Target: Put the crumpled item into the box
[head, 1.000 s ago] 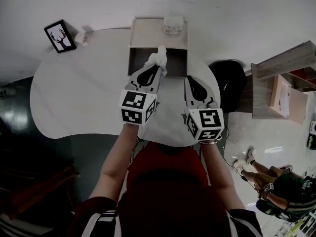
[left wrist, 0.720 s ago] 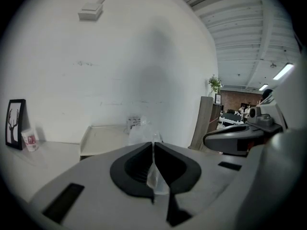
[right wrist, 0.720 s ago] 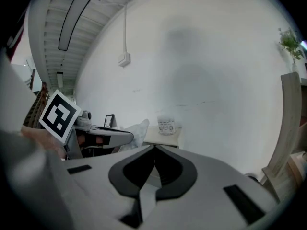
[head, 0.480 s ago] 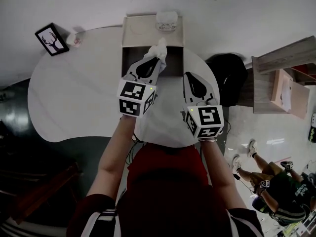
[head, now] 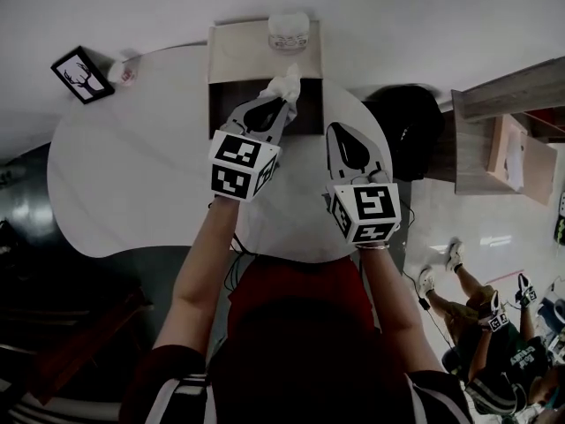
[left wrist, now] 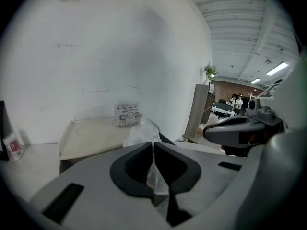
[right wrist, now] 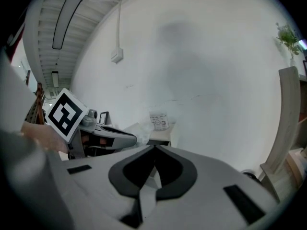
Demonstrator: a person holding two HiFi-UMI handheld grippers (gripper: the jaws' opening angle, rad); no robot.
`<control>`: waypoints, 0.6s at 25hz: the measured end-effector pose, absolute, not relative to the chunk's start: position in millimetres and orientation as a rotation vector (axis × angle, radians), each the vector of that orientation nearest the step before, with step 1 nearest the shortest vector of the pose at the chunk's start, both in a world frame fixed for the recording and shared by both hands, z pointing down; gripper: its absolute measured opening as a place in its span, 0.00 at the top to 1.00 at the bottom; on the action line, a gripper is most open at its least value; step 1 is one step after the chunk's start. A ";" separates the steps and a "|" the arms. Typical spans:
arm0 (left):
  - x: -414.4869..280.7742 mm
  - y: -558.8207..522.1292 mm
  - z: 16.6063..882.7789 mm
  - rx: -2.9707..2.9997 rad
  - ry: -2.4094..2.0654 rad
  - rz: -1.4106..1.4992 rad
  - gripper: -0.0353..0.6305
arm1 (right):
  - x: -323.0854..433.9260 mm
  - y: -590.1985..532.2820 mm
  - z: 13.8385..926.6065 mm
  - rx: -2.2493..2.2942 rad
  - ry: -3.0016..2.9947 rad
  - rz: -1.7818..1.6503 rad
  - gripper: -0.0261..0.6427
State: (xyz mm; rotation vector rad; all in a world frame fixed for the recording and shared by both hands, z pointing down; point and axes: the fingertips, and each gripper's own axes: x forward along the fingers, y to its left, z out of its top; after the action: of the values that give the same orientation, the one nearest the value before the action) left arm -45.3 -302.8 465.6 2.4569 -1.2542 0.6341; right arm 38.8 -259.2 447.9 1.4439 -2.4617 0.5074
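The left gripper (head: pixel 279 104) is clamped on the crumpled item (head: pixel 284 86), a whitish, partly see-through wad. In the left gripper view its lower end is pinched between the two dark jaws, which are pressed nearly together around it, and the rest bunches up past the jaw tips. From the head view the wad sits at the far edge of the box (head: pixel 226 113), over the line where the dark open hollow meets the pale lid (head: pixel 238 53) that lies flat behind it. The steep downward angle makes it hard to judge, but the wad seems to be held above the opening, not down inside it. The box stands at the far edge of the white rounded table (head: pixel 132 166), and a small jar (head: pixel 289 32) with a printed label rests on the lid, close to the wall. The right gripper (head: pixel 342 131) is held over the table just beside the box's near right corner, apart from the left one. In its own view the jaws are clenched tip to tip with nothing between them, and the left gripper and its marker cube show off to one side. A black picture frame (head: pixel 81 74) with an antlered figure stands at the far left of the table, well apart from the box.
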 end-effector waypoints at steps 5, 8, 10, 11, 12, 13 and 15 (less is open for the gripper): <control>-41.4 -301.3 475.1 2.445 -1.194 0.690 0.89 | 41.5 -262.0 452.8 1.458 -2.447 0.529 0.94; -39.9 -301.8 479.0 2.439 -1.167 0.714 0.89 | 42.9 -263.6 454.7 1.464 -2.436 0.532 0.94; -38.3 -301.5 481.7 2.442 -1.144 0.743 0.89 | 43.9 -264.2 456.0 1.469 -2.428 0.535 0.94; -37.3 -301.3 483.0 2.444 -1.130 0.759 0.89 | 44.2 -264.4 456.6 1.471 -2.424 0.537 0.94; -36.2 -301.0 484.2 2.448 -1.114 0.774 0.89 | 44.4 -264.7 457.2 1.473 -2.421 0.537 0.94; -35.1 -300.8 485.4 2.452 -1.096 0.791 0.89 | 44.3 -265.0 457.7 1.474 -2.419 0.538 0.94; -32.8 -300.1 488.7 2.454 -1.058 0.830 0.89 | 43.5 -265.6 458.8 1.474 -2.416 0.539 0.94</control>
State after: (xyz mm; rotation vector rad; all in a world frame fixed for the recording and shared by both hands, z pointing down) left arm -32.8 -300.1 488.7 2.4539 -1.0583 0.8297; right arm 43.5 -265.6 458.8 1.4739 -2.4158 0.5394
